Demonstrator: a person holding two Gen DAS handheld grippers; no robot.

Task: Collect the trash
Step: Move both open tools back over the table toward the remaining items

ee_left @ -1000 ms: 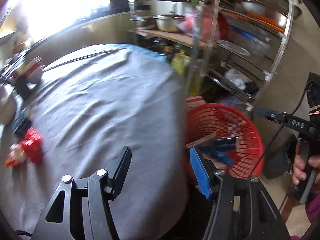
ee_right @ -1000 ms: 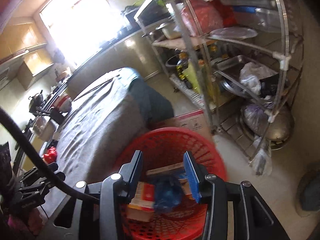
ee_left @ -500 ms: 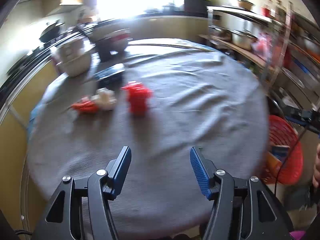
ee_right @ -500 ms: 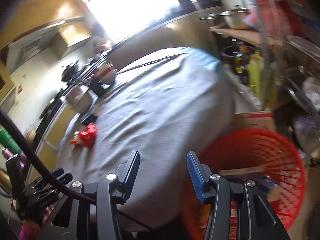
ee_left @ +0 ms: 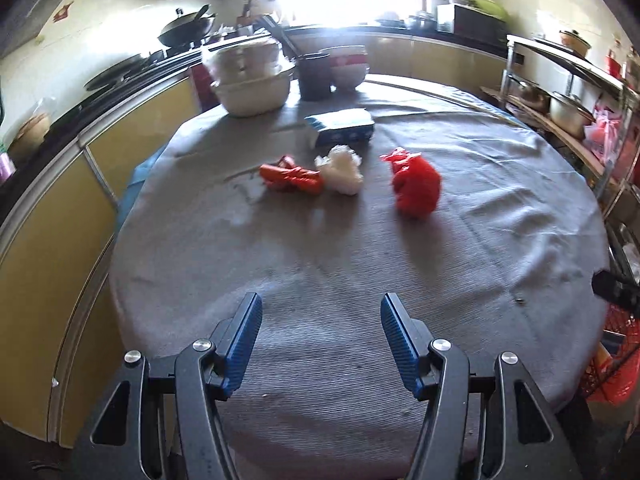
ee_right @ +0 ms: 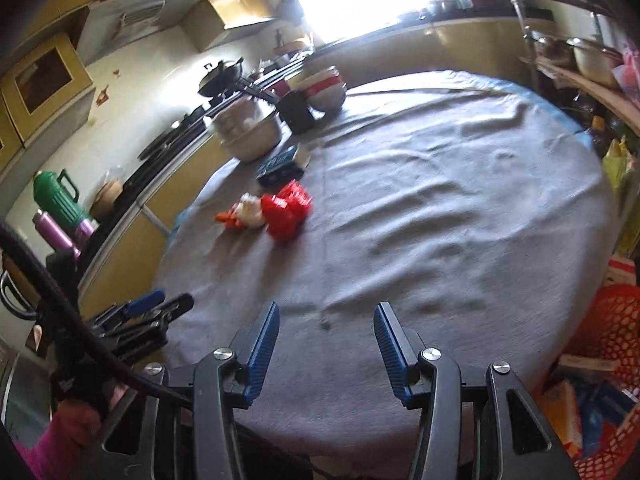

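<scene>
The round table (ee_left: 500,216), draped in a grey cloth, is the landmark here. Over its near edge the left gripper (ee_left: 321,340) hangs with its blue-padded jaws spread apart and nothing between them. The right gripper (ee_right: 326,346) is likewise over the near edge, jaws parted and empty (only bare cloth shows in the gap).

Toward the far half of the table lies the trash: a crumpled red plastic bag (ee_left: 416,186), a white paper wad (ee_left: 342,170) just beside it, and a red-orange wrapper (ee_left: 290,176) touching the wad on its other side. Behind them, still on the table, sits a blue-and-white box (ee_left: 340,126), then a stack of white bowls (ee_left: 250,80), a dark cup (ee_left: 315,76) and a red-and-white bowl (ee_left: 348,66) at the far rim.

Below the table's right edge stands a red mesh basket (ee_right: 616,328) already holding packaging.
</scene>
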